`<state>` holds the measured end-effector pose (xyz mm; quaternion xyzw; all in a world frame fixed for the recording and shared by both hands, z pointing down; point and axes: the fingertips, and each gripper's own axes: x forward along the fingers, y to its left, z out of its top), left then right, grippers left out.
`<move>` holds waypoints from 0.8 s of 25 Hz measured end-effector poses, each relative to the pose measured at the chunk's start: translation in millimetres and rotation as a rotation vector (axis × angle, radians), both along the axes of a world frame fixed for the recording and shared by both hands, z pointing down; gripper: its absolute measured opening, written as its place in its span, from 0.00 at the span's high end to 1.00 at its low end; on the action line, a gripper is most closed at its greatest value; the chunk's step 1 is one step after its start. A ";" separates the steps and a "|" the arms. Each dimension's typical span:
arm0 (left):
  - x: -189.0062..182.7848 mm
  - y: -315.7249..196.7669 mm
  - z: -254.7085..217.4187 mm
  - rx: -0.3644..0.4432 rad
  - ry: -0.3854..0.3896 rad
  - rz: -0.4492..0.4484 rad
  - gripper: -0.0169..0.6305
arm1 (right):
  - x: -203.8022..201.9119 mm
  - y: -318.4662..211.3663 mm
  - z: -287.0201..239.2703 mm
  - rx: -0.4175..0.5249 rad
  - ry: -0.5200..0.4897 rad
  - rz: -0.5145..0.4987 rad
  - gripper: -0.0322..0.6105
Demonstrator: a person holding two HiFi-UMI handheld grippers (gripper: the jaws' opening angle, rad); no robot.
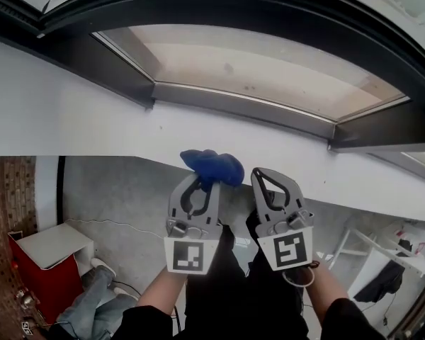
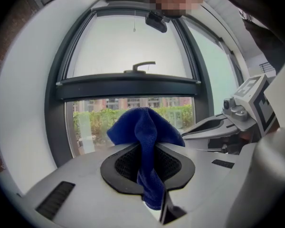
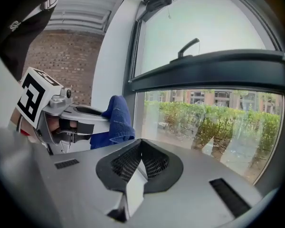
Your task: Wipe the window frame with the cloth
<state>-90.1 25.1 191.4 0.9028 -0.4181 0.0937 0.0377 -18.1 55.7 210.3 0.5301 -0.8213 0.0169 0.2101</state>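
A person's two forearms (image 1: 163,289) reach forward side by side, and both grippers point at the white wall (image 1: 71,112) just below the dark window frame (image 1: 241,103). The left gripper (image 1: 200,180) has its jaws clamped on a blue cloth (image 1: 214,167). The cloth bunches out past the jaw tips, below the frame's lower rail and apart from it. The right gripper (image 1: 263,177), just beside the left, has its jaws pressed together with nothing between them.
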 end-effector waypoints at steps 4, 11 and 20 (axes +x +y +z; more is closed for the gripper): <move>-5.4 -14.8 52.6 0.015 -0.040 0.016 0.89 | -8.7 -10.3 55.1 -0.017 -0.022 0.030 0.94; 0.9 -42.5 128.0 0.057 -0.077 0.073 0.89 | 4.1 -43.9 110.1 0.098 -0.170 0.175 0.94; 35.5 -59.7 188.2 0.068 -0.048 0.125 0.89 | 36.6 -59.2 162.6 0.127 -0.183 0.260 0.94</move>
